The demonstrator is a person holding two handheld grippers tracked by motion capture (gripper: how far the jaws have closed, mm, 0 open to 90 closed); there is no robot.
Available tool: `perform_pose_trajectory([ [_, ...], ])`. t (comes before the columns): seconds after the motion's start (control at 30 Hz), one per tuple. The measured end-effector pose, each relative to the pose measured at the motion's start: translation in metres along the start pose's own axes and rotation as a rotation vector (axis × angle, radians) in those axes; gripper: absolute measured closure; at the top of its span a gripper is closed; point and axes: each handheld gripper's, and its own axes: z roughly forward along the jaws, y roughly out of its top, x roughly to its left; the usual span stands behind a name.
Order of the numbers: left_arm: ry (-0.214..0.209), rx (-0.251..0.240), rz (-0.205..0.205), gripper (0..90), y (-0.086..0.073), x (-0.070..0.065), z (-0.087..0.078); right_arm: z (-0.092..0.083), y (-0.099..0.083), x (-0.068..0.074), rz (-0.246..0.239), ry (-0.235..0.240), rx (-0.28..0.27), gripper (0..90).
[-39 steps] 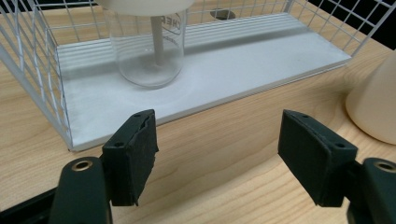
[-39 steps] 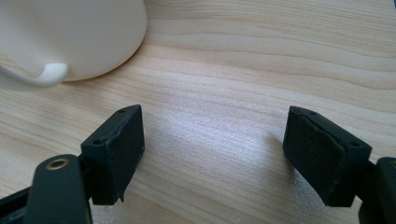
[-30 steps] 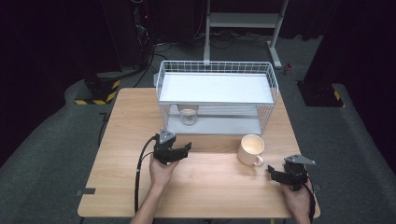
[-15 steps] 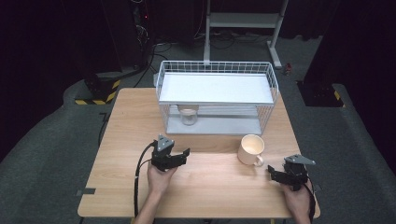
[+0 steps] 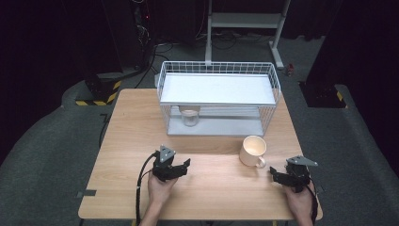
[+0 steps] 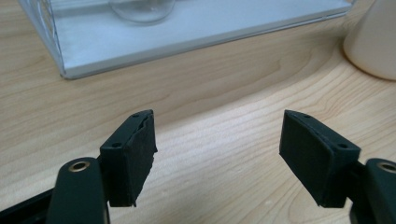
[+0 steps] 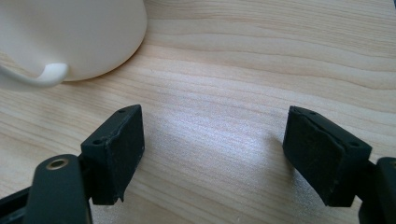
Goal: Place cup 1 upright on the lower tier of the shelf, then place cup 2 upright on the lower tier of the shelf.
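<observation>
The cream mug [image 5: 253, 150] stands upright on the wooden table [image 5: 127, 136], mouth up, just in front of the wire basket's right half and between the 2 grippers, nearer the right one. In the high view its handle points toward the near right, at the right gripper [image 5: 277, 176]; its long axis runs straight up.

The right gripper view gives the close reading: the mug's [image 7: 70, 32] lower wall and the curl of its handle sit at the upper left, near the left jaw but apart from it. The right gripper [image 7: 212, 154] has its 2 jaws spread wide over bare wood, holding nothing.

The left gripper view catches the mug [image 6: 373, 42] at the far right edge as a slice of cream wall, handle hidden. The left gripper [image 6: 217, 156] is likewise open with only table between its pads. In the high view the left gripper [image 5: 181, 165] lies low over the table's near middle, well apart from the mug, jaws aimed right.

The white wire basket [image 5: 219, 70] stands at the table's far side with a flat white shelf on top. A glass jar [image 5: 189, 116] stands on its lower tray at the left; the left gripper view shows the jar's [image 6: 140, 8] clear base and the tray's front lip, which the high view leaves faint.
</observation>
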Motion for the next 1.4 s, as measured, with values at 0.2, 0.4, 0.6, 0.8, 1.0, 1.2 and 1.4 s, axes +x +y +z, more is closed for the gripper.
perform_pose_trajectory([
  [0.2, 0.035, 0.033, -0.004, 28.2, -0.012, 0.003, 0.005, 0.000, 0.000, 0.000, 0.000, 0.000, 0.000, 20.9],
  [0.4, 0.063, 0.070, 0.005, 28.1, -0.020, 0.005, 0.010, 0.000, 0.000, 0.000, 0.000, 0.000, 0.000, 20.9],
  [0.6, 0.083, 0.097, 0.010, 28.2, -0.025, 0.006, 0.014, 0.000, 0.000, 0.000, 0.000, 0.001, 0.000, 20.9],
  [0.8, 0.101, 0.102, 0.015, 28.2, -0.025, 0.007, 0.014, 0.000, 0.000, 0.000, -0.003, 0.005, 0.000, 22.3],
  [1.0, 0.118, 0.116, 0.027, 28.1, -0.025, 0.005, 0.015, 0.000, 0.000, -0.001, -0.014, 0.018, 0.003, 20.5],
  [1.2, 0.120, 0.114, 0.028, 26.8, -0.024, 0.005, 0.015, -0.006, -0.001, 0.002, -0.037, 0.092, 0.004, 18.2],
  [1.4, 0.122, 0.115, 0.024, 25.8, -0.025, 0.005, 0.015, -0.021, -0.006, 0.018, -0.044, 0.181, -0.051, 18.2],
])
